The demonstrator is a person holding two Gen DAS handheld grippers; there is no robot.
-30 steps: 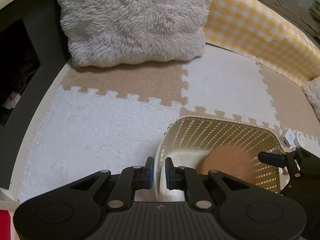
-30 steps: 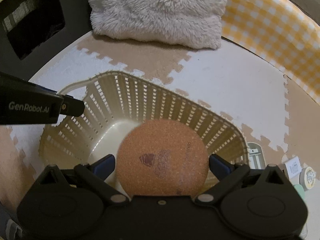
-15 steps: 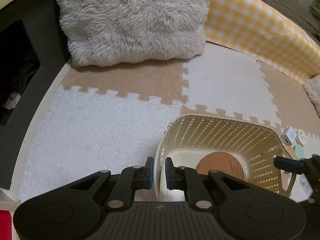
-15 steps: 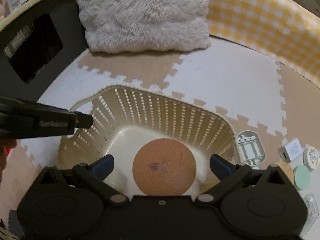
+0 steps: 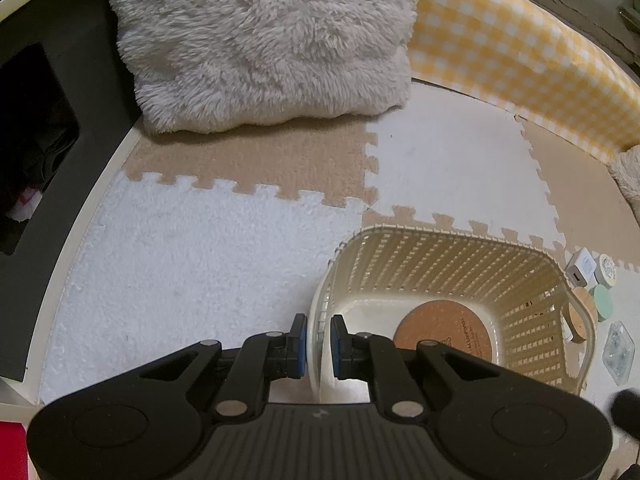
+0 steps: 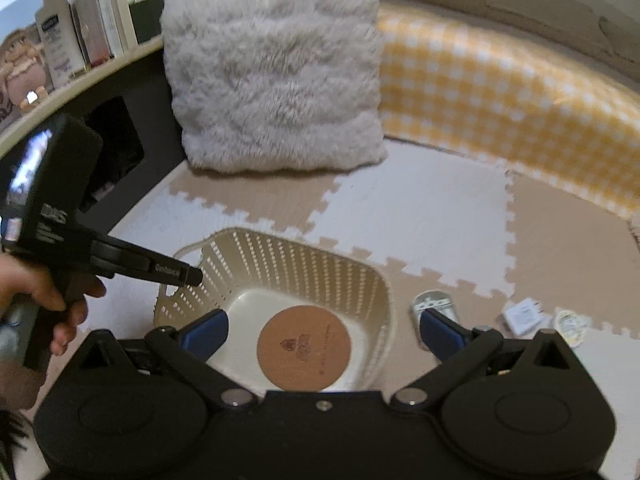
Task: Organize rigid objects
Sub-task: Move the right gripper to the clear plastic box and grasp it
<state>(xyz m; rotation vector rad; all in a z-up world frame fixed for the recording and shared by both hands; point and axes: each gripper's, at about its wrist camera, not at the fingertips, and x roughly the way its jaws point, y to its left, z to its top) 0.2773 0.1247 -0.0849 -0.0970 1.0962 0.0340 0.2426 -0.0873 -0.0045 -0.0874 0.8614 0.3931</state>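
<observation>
A cream slatted basket [image 5: 440, 256] [image 6: 288, 256] stands on the foam floor mat. A round cork coaster [image 5: 442, 334] [image 6: 304, 347] lies flat on its bottom. My left gripper [image 5: 319, 344] is shut on the basket's near left rim; it also shows in the right wrist view [image 6: 192, 276]. My right gripper [image 6: 322, 330] is open and empty, raised above the basket. Small loose items lie right of the basket: a white charger [image 5: 582, 268] [image 6: 522, 314], a round tin [image 5: 608, 270] [image 6: 570, 322], a green disc [image 5: 602, 302], a clear packet [image 5: 620, 352], a silver item [image 6: 434, 304].
A fluffy white cushion [image 5: 264, 40] [image 6: 276, 72] leans at the back. A yellow checked bolster [image 5: 520, 60] [image 6: 500, 100] runs along the back right. A dark cabinet [image 5: 40, 160] stands at the left, with a shelf of bottles and books [image 6: 72, 44] above it.
My right gripper let go of the cork coaster, which dropped flat into the basket. It then rose and pulled back, still open. My left gripper kept its hold on the rim.
</observation>
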